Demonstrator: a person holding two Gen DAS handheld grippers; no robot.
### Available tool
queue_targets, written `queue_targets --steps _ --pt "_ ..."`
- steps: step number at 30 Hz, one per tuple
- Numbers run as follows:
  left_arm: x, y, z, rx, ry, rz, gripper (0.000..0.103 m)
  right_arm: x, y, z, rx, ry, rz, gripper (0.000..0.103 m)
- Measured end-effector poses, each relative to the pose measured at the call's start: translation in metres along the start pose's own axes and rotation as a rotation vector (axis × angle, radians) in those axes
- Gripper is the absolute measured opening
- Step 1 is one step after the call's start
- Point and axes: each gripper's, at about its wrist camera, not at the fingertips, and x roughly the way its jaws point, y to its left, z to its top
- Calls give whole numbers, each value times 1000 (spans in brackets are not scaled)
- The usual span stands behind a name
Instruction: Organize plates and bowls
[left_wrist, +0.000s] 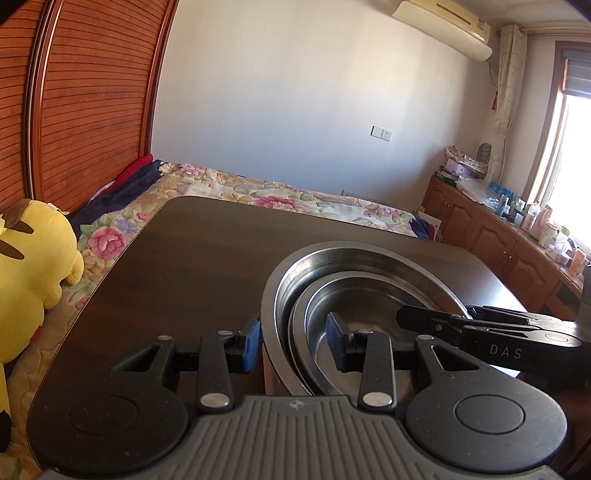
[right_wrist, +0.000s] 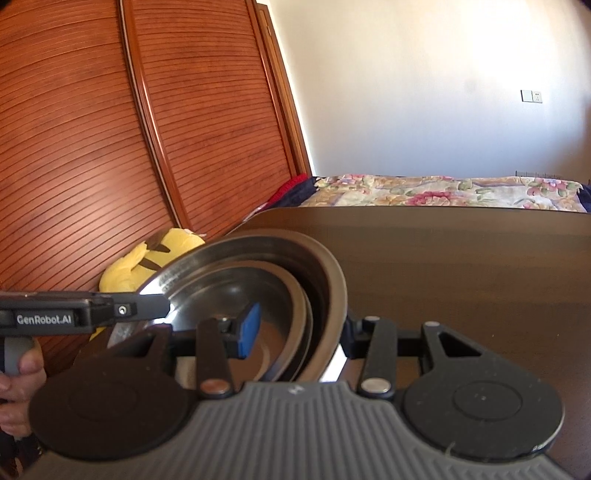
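I hold the stack of metal bowls (left_wrist: 354, 295) over the near edge of the dark table (left_wrist: 207, 258), my left gripper (left_wrist: 293, 343) and right gripper (right_wrist: 295, 325) each squeezing one side, so I should keep both hands level and move slowly.

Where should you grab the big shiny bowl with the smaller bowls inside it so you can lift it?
Probably by its rim, from two opposite sides. The big bowl is wide and round with no handles, and its thin wall fits between two fingers. The left gripper and right gripper each straddle the rim, one pad inside, one outside. The smaller bowls sit nested inside.
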Motion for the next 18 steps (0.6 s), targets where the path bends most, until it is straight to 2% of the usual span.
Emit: queue_targets --steps 18 --pt "2 0 -2 26 -7 12 38 6 5 0 -15 4 -6 46"
